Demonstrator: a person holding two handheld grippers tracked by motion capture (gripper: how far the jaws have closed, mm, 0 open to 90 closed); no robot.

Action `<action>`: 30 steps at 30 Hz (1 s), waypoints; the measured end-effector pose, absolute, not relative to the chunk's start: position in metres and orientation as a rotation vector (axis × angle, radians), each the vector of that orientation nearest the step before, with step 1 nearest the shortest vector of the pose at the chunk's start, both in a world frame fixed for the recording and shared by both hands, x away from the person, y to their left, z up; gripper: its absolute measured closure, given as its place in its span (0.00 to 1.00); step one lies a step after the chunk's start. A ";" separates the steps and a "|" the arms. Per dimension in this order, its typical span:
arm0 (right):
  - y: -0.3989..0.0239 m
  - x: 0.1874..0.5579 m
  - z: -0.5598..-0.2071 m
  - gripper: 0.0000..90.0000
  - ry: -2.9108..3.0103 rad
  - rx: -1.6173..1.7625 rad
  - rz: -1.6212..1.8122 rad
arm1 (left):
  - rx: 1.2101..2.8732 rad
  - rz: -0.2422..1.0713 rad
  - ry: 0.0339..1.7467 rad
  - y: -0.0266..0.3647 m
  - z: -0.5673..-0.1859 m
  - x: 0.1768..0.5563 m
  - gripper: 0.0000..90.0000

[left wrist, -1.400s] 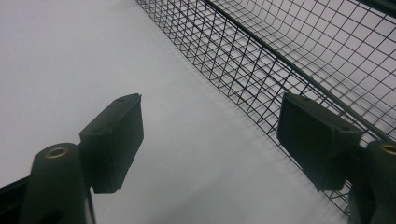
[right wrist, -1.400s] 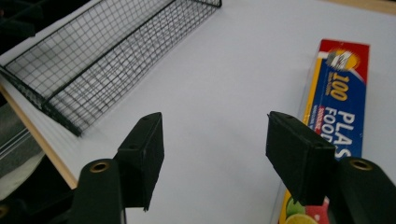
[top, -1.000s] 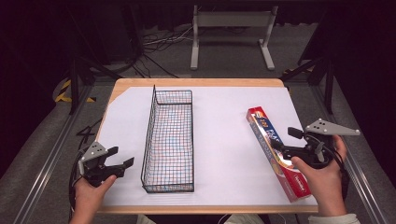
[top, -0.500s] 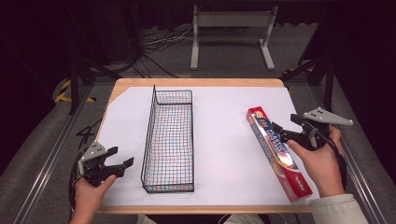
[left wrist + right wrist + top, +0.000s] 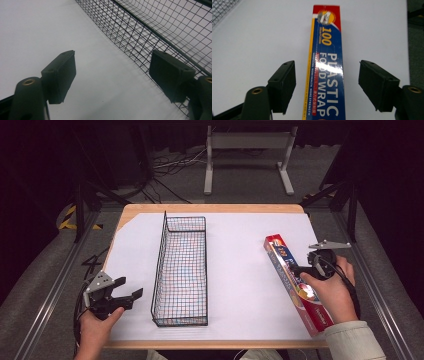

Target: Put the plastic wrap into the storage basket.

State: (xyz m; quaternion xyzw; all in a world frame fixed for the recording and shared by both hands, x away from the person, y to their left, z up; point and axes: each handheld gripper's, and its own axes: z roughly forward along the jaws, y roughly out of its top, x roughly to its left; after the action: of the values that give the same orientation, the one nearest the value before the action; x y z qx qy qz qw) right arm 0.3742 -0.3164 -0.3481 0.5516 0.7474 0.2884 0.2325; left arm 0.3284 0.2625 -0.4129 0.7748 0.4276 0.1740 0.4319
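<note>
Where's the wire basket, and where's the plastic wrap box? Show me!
wire basket [image 5: 181, 270], high view, on its mesh floor.
plastic wrap box [image 5: 329, 67], right gripper view, on its blue top face by the lettering.

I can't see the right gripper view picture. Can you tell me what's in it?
A long red, blue and yellow box of plastic food wrap lies on a white table, running straight away from the camera. The right gripper is open, with one black jaw on each side of the box and not touching it. A bit of black wire basket peeks in at the top left corner.
</note>
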 end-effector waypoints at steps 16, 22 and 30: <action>-0.312 0.396 -0.378 0.29 2.138 1.581 0.654 | 1.936 0.430 1.067 0.263 -0.413 0.329 0.25; -0.315 0.406 -0.395 0.27 2.177 1.656 0.631 | 1.940 0.430 1.068 0.263 -0.413 0.329 0.25; -0.315 0.412 -0.407 0.30 2.255 1.709 0.548 | 1.942 0.427 1.070 0.262 -0.413 0.329 0.25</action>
State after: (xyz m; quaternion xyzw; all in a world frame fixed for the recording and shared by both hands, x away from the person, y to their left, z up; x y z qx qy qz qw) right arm 0.4117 -0.3148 -0.4073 0.5879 0.7760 0.1884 0.1294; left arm 0.3291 0.2624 -0.4134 0.7774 0.4285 0.1710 0.4275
